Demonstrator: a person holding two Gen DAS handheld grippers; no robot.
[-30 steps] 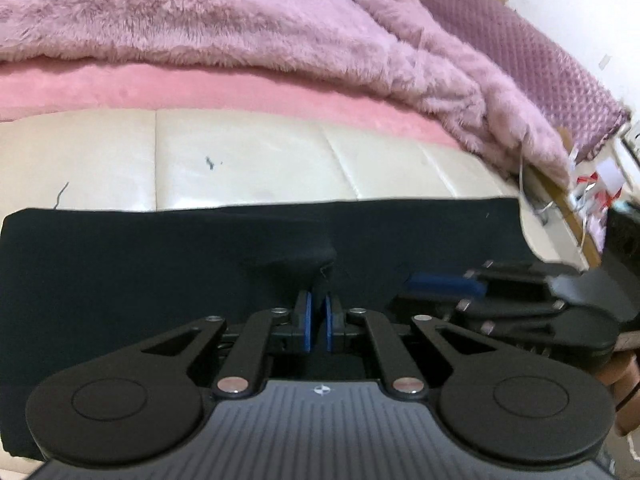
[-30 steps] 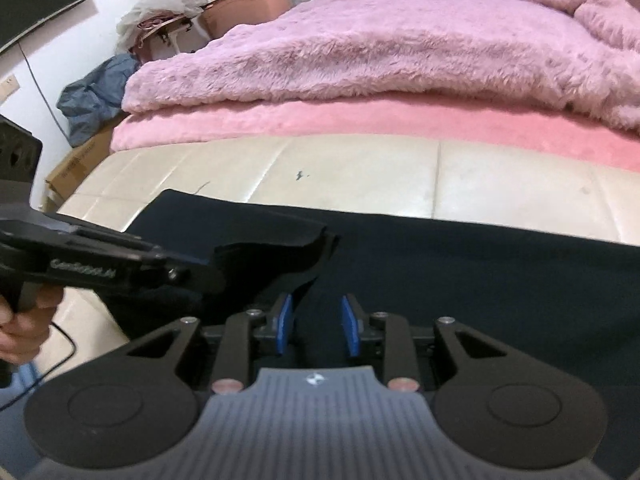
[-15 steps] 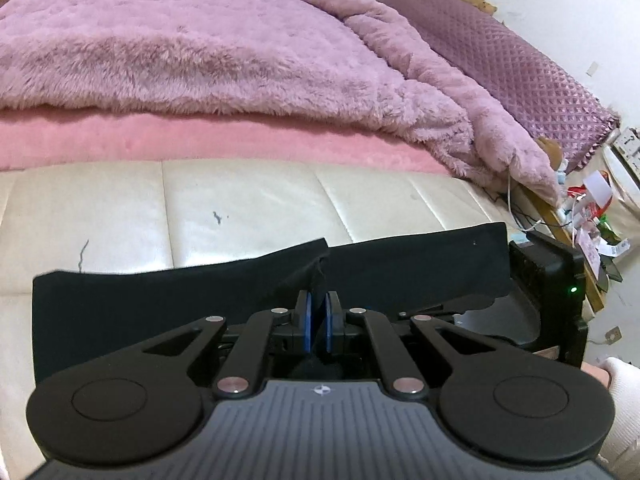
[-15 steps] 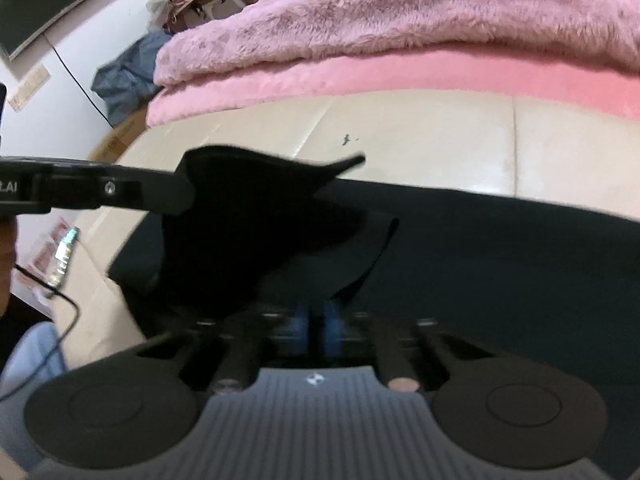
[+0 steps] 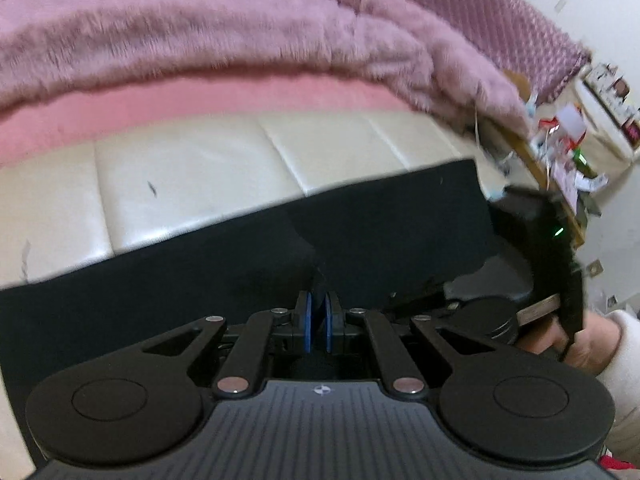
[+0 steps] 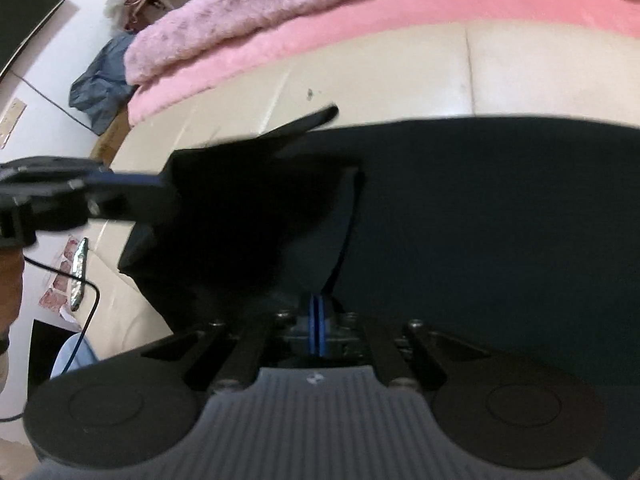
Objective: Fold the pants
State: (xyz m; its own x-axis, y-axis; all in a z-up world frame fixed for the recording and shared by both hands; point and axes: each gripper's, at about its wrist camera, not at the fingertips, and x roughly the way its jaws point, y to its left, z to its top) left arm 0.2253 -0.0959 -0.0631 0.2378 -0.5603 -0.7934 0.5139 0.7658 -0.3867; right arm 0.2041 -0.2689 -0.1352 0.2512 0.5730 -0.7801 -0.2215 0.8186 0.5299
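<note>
The pants (image 5: 168,280) lay spread along the near edge of the cushioned bench (image 5: 192,184), reaching almost to its right end. Behind the bench ran the bed, with the fleece sheet (image 5: 200,100) at its front edge and the furry blanket (image 5: 200,32) heaped on top and farther back. The left gripper (image 5: 317,320) sat over the near edge of the pants, pinching a raised fold. The right gripper (image 6: 318,330) was beside it toward the right end, also closed on cloth, lifting a flap above the flat part. Past the bench's right end stood a cluttered shelf (image 5: 568,152).
</note>
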